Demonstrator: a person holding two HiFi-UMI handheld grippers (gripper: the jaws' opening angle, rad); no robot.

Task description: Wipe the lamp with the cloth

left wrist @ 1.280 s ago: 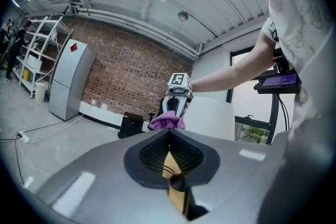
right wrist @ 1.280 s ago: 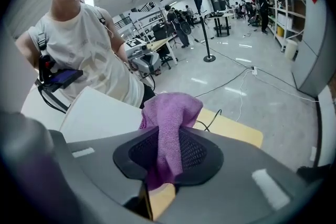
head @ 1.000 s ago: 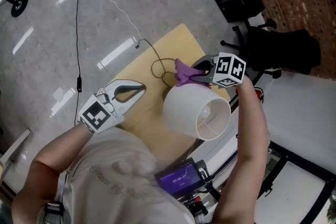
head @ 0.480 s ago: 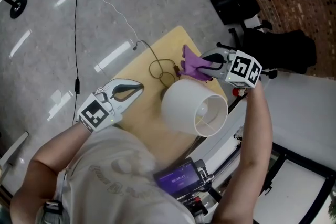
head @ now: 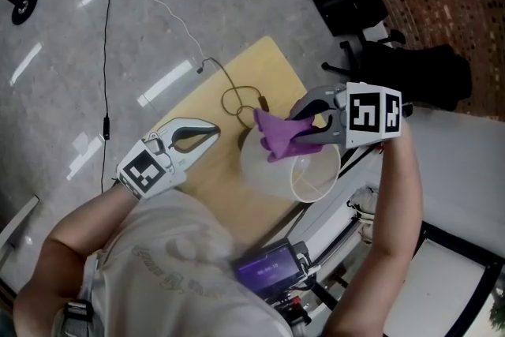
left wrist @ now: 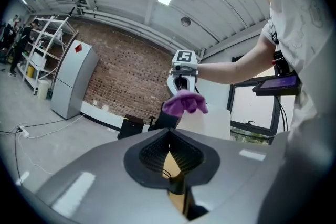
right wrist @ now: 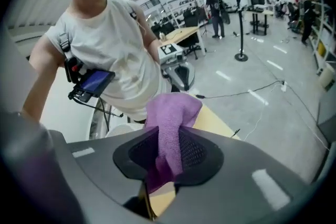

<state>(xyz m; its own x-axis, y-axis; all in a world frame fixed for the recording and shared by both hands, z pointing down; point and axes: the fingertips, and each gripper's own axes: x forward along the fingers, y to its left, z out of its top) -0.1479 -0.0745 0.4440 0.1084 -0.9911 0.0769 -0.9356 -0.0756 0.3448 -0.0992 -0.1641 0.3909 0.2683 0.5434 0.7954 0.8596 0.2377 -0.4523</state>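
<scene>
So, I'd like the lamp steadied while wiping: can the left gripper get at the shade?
Probably yes: the left gripper points toward the shade, close by, with only bare table between them.

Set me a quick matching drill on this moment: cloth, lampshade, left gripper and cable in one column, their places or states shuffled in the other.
Things:
1. cloth
2. lampshade
3. left gripper
4. cable

Places or states:
A. white, standing on the wooden table
B. coiled on the table beyond the lampshade
C. jaws together, nothing held
D. clamped by the right gripper

Pairs: 1-D, 2-A, 3-C, 4-B.
</scene>
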